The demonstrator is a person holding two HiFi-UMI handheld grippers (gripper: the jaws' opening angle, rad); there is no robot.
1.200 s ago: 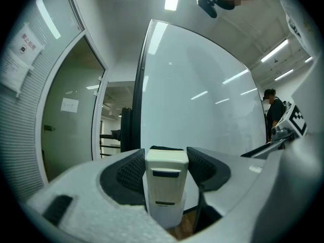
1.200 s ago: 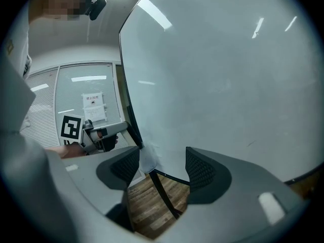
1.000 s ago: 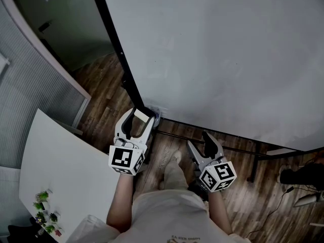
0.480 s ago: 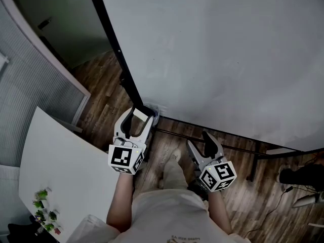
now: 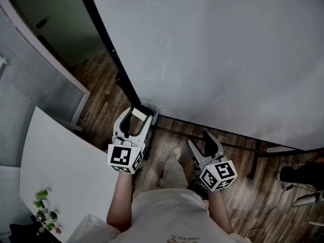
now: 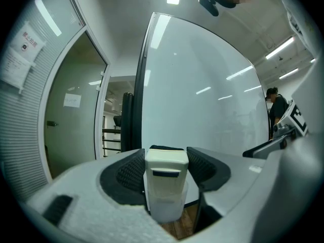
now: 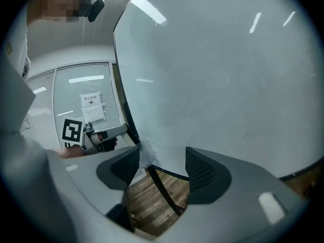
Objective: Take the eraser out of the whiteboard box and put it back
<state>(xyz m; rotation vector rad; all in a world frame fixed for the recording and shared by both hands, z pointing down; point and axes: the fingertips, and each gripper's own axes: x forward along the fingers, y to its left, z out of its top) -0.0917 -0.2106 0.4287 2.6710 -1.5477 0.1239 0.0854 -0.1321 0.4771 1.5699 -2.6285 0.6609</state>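
Left gripper (image 5: 136,118): clamped on the eraser (image 6: 166,168).
Eraser: upright, low end in the clear box (image 6: 169,206), at the whiteboard's (image 5: 217,54) 7 o'clock corner.
Right gripper (image 5: 200,139): jaws apart, empty, at 4 o'clock from the left one.
Do it well: move straight and slowly, and don't bump the box.

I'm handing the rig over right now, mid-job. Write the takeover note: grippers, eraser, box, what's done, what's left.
Left gripper: shut on the eraser, at the whiteboard's lower left corner.
Right gripper: open and empty, near the board's bottom edge.
Eraser: upright, with its lower end apparently inside the translucent box.
Done: eraser gripped. Whether it has already been out cannot be told.
Left: if it hasn't, lift it clear, set it back in the box, then release.
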